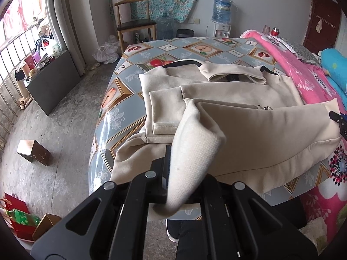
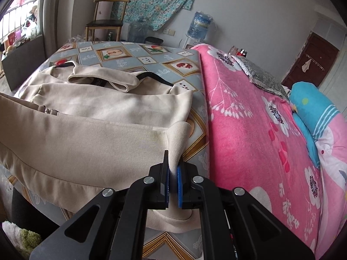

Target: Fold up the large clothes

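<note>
Left claw (image 1: 173,173) and right claw (image 2: 172,173) each pinch the cream jacket's (image 1: 249,134) ribbed hem, lower centre of frame, above the bench (image 1: 121,117)

I can read no text here: the water bottle (image 1: 221,9) label and the brown box (image 1: 34,152) print are too blurred.
</note>
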